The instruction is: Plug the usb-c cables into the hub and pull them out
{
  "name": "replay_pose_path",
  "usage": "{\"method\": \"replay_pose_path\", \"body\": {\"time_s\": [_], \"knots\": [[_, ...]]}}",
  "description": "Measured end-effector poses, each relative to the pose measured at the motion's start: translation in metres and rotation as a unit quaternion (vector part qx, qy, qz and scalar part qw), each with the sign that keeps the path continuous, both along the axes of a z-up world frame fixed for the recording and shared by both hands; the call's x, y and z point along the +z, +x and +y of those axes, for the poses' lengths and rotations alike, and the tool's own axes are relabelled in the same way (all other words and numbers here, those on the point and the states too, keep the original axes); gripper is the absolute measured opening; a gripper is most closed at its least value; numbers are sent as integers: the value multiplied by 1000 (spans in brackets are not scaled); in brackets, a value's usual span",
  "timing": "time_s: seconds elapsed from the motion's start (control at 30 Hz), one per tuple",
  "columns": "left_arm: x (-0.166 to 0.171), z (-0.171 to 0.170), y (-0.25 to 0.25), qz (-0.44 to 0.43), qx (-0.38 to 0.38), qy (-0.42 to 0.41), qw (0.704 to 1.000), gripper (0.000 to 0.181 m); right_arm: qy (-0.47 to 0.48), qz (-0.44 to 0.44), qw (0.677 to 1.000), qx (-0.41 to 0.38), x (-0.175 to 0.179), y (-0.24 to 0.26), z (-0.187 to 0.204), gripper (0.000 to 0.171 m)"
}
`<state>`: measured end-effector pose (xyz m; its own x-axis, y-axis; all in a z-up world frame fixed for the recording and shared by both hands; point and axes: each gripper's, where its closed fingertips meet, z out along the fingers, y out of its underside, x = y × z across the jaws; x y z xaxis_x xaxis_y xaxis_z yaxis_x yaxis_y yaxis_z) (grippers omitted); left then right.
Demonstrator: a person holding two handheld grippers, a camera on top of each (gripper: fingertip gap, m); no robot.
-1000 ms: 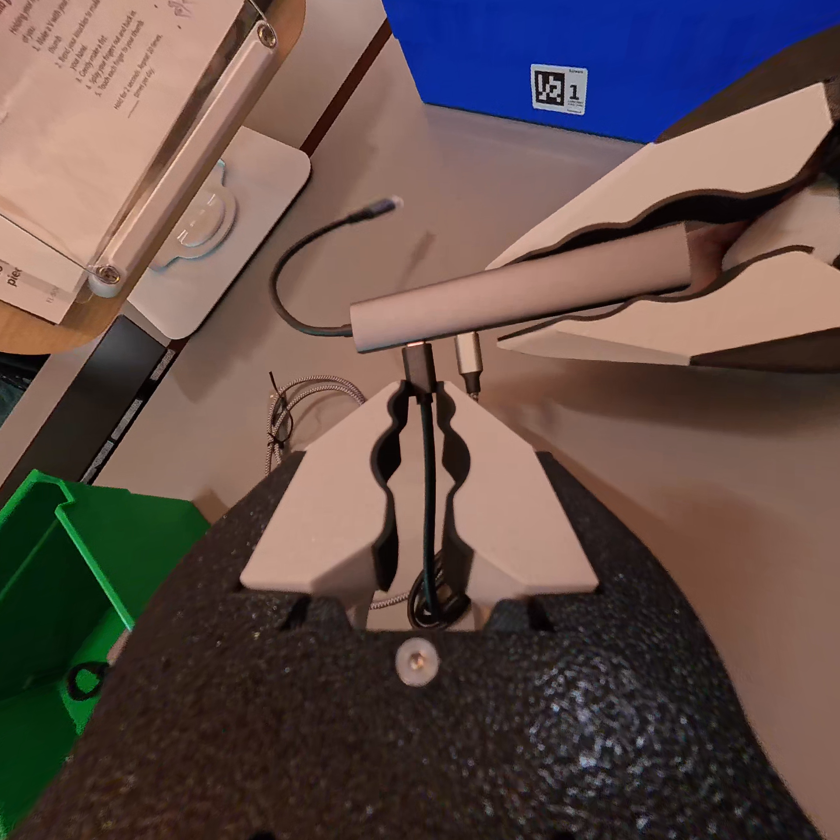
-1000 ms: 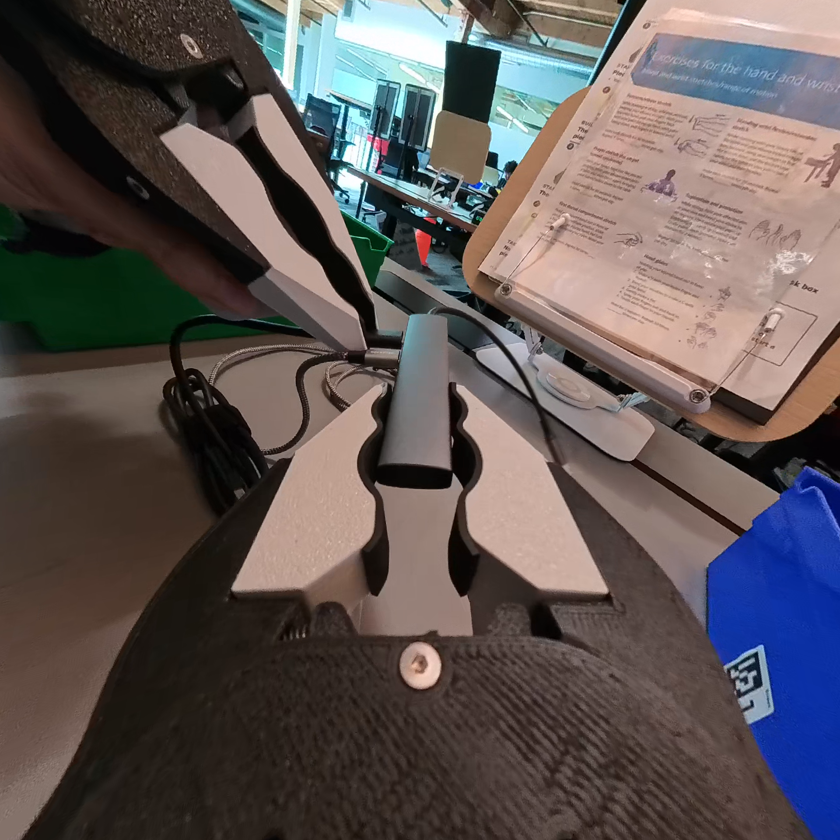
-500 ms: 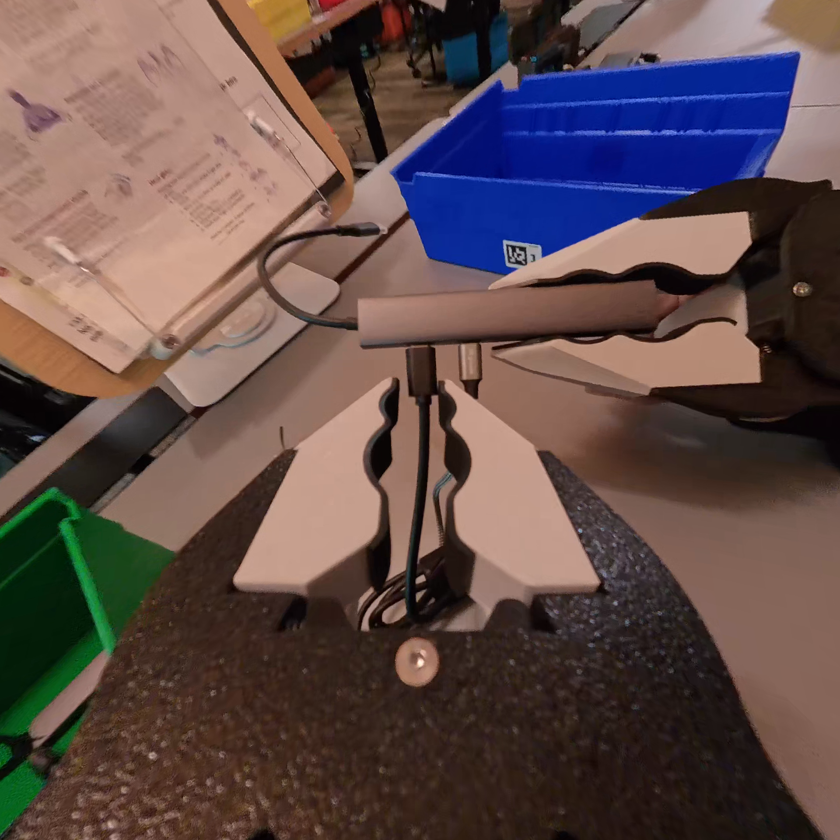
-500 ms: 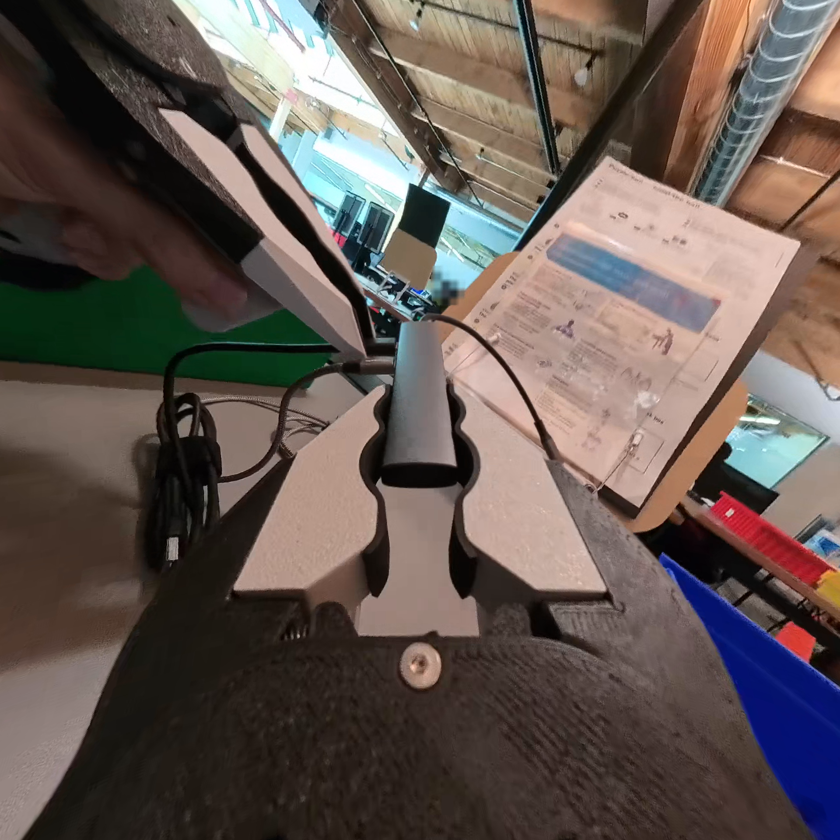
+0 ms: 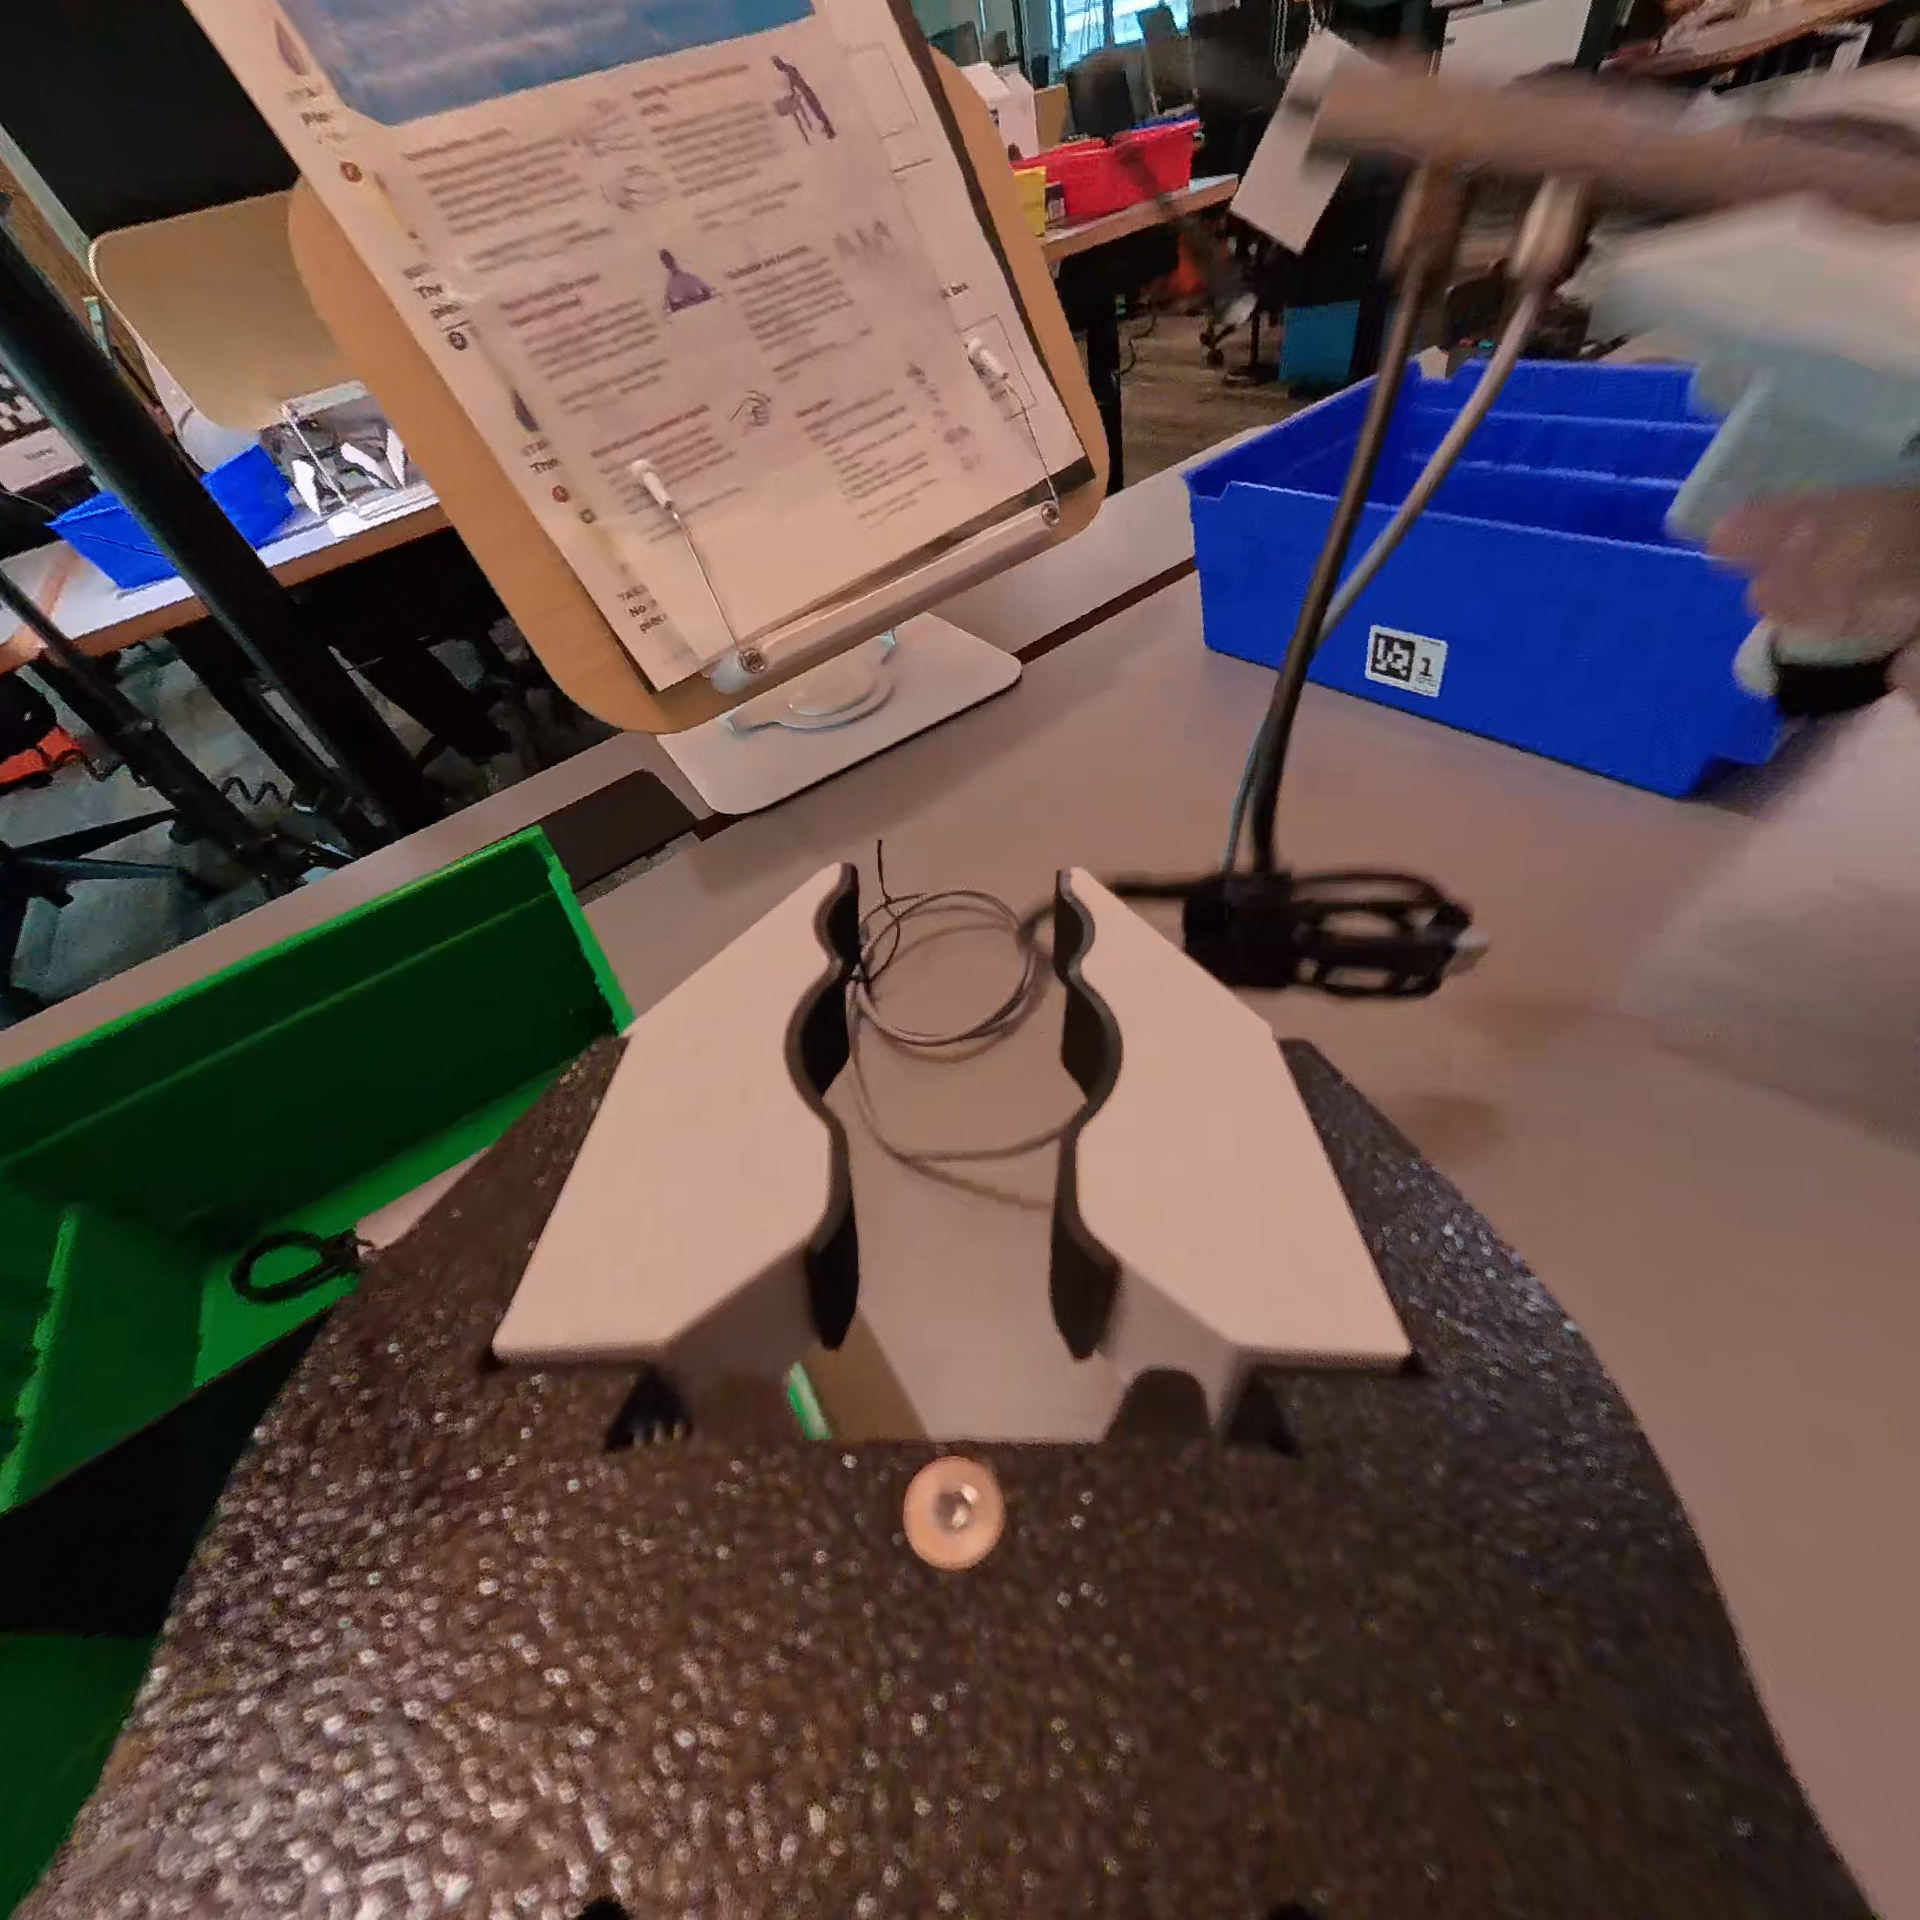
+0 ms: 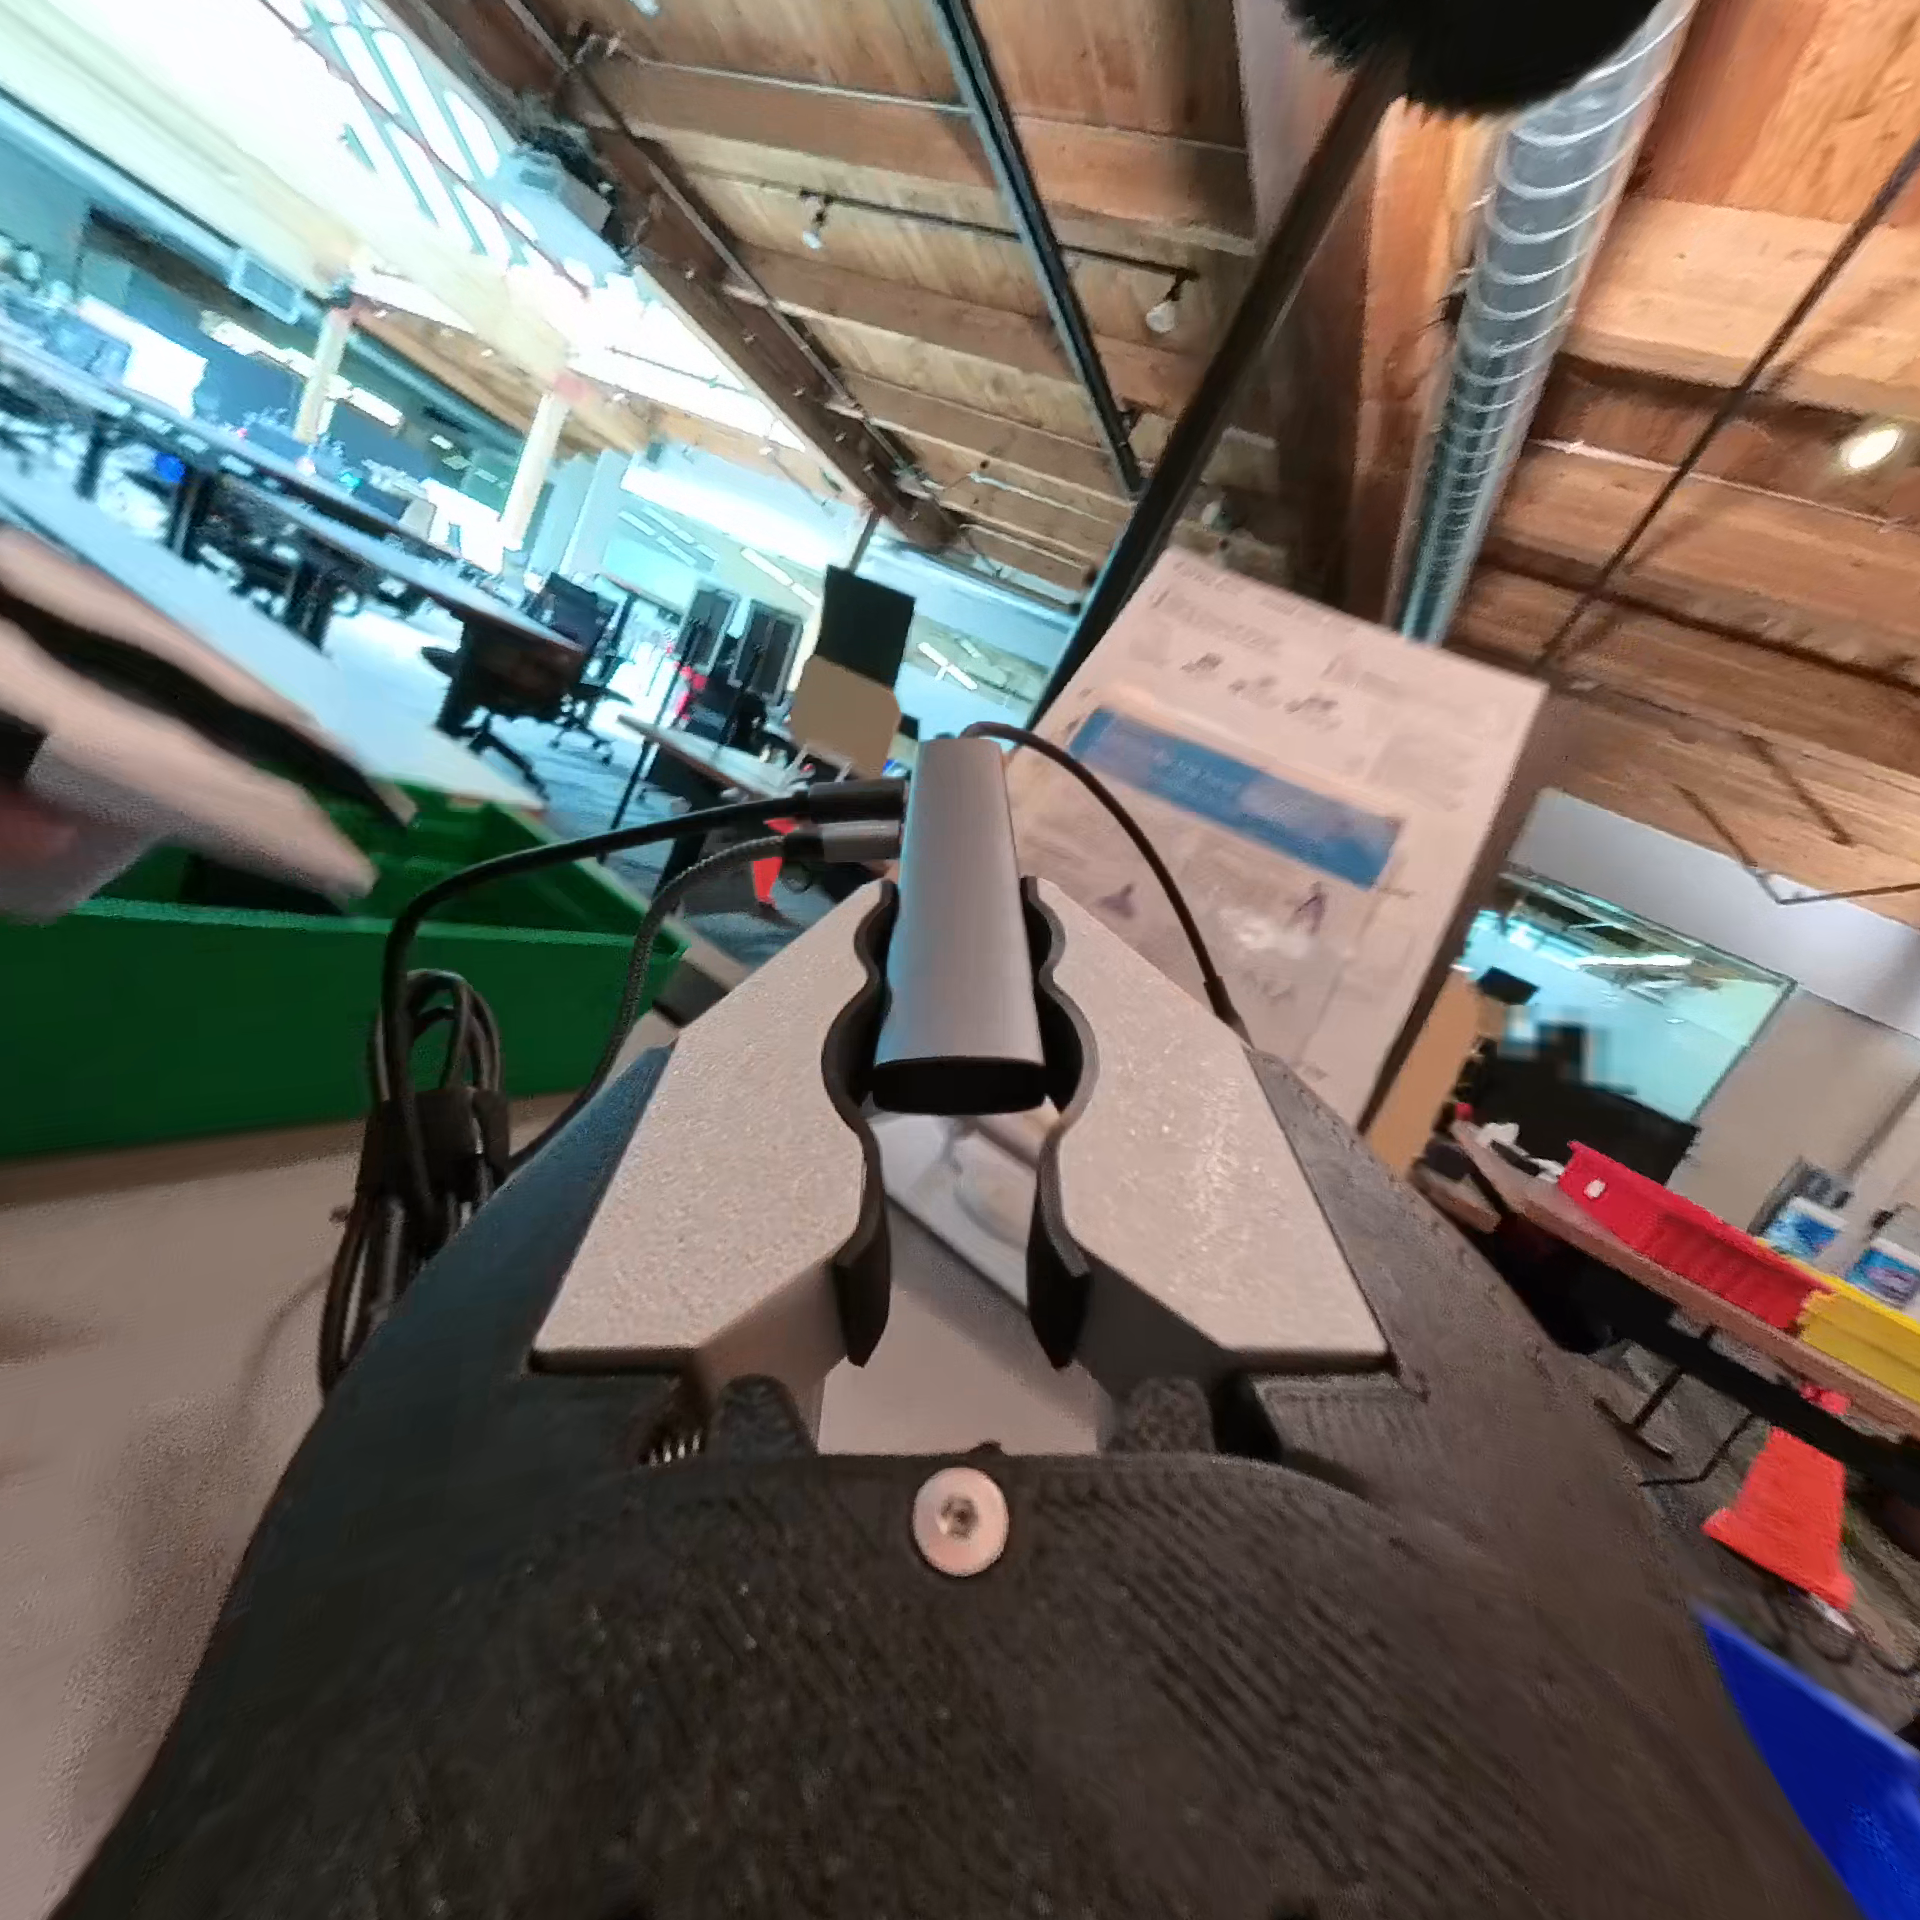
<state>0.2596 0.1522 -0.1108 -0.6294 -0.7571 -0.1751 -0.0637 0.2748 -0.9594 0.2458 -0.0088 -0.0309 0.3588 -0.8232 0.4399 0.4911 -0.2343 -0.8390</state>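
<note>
My right gripper (image 6: 958, 899) is shut on the grey hub (image 6: 956, 987) and holds it up in the air. A black cable's plug (image 6: 852, 800) and a braided grey cable's plug (image 6: 842, 842) sit in the hub's left side. In the left wrist view the hub (image 5: 1507, 125) is blurred at the top right. The black cable (image 5: 1340, 499) and the grey cable (image 5: 1455, 447) hang from it down to the table. My left gripper (image 5: 956, 888) is open and empty, low over the table, away from the hub. A thin braided coil (image 5: 935, 987) lies on the table beyond its fingers.
A bundled black cable (image 5: 1320, 940) lies on the table right of my left gripper. A green bin (image 5: 260, 1039) stands at the left and a blue bin (image 5: 1507, 582) at the back right. A document stand (image 5: 727, 364) is behind, on its white base. Left tips to right tips: about 20 cm.
My left gripper's fingers opened and drew back from the black plug. My right gripper lifted the hub higher, with both cables still plugged in.
</note>
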Motion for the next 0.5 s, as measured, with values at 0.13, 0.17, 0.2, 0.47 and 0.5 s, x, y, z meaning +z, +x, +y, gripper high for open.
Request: {"method": "replay_pose_path", "body": {"time_s": [0.13,0.17,0.2,0.47,0.5], "knots": [[-14,4,6,30,-4,0,1000,35,1,-37,998,-46,82,-6,-38,23],[-17,4,8,33,-5,2,999,36,1,-50,997,-62,104,-8,-50,22],[-20,3,9,37,-8,4,999,36,-1,-60,995,-81,125,-10,-63,22],[-24,-4,17,51,-29,-17,998,34,16,-103,982,-155,265,-16,-138,22],[-23,-6,17,48,-31,-18,998,34,12,-100,982,-161,278,-13,-142,22]]}}
